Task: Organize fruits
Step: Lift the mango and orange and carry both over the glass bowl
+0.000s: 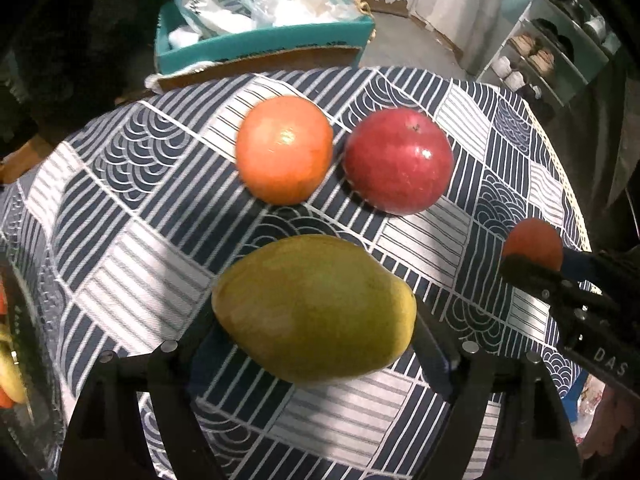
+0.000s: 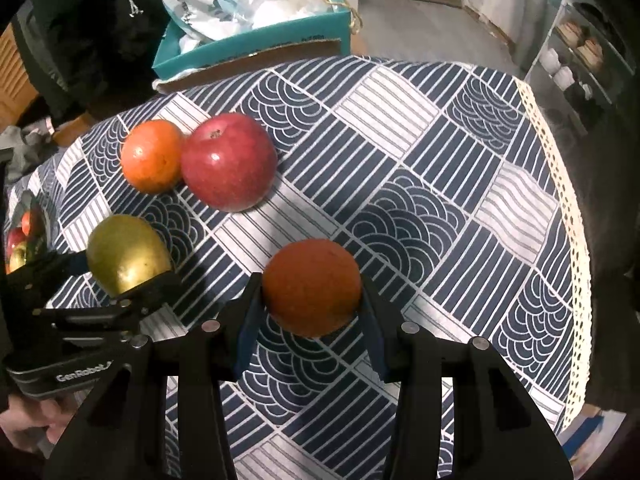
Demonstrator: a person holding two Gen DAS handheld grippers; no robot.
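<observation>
My left gripper (image 1: 316, 344) is shut on a yellow-green mango (image 1: 314, 308); the mango also shows in the right wrist view (image 2: 128, 256), held by the left gripper (image 2: 120, 280). My right gripper (image 2: 312, 312) is shut on an orange (image 2: 312, 288); in the left wrist view this orange (image 1: 534, 246) sits in the right gripper (image 1: 536, 264) at the right. A second orange (image 1: 284, 150) (image 2: 152, 156) and a red apple (image 1: 398, 160) (image 2: 228, 162) rest side by side on the patterned tablecloth (image 1: 120, 220) (image 2: 440, 200).
A dark container with several fruits sits at the far left (image 1: 12, 344) (image 2: 24, 240). A teal box with plastic bags (image 1: 260, 36) (image 2: 248, 28) stands behind the table. A shoe rack (image 1: 552, 52) is at the back right. The lace-trimmed table edge (image 2: 576, 240) runs along the right.
</observation>
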